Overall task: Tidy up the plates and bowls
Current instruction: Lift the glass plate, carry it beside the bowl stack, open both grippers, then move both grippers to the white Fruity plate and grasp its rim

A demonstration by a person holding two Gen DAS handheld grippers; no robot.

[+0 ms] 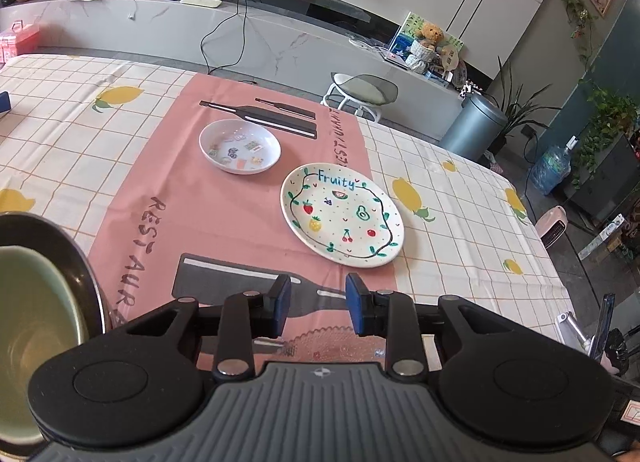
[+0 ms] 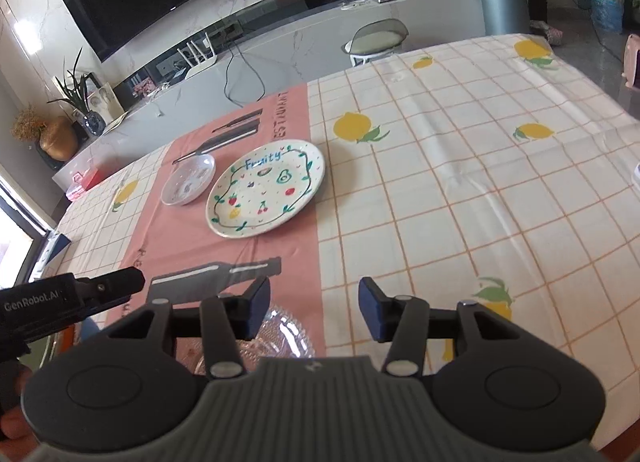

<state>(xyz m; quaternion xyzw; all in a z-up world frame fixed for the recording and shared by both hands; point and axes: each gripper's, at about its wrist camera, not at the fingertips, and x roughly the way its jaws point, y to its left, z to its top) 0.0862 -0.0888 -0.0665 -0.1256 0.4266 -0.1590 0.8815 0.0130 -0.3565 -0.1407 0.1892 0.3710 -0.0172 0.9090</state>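
Note:
A white plate painted with fruit and the word "Fruity" point(image 1: 342, 214) point(image 2: 266, 188) lies on the pink placemat point(image 1: 224, 214). A small white dish with stickers point(image 1: 240, 146) point(image 2: 188, 180) sits just beyond it to the left. A clear glass plate point(image 1: 332, 346) point(image 2: 280, 338) lies close under both grippers. At the left edge, a pale green bowl point(image 1: 24, 322) sits nested in a black bowl point(image 1: 76, 246). My left gripper point(image 1: 318, 302) is open above the glass plate with nothing between its pads. My right gripper point(image 2: 314, 302) is open too, with nothing in it, and the left gripper's body point(image 2: 100, 290) shows beside it.
The table wears a checked lemon-print cloth point(image 2: 460, 182); its right edge point(image 1: 560, 282) drops to the floor. A stool point(image 1: 360, 94) stands behind the far edge, with a grey bin point(image 1: 472, 126) and a long white console point(image 1: 160, 22) beyond it.

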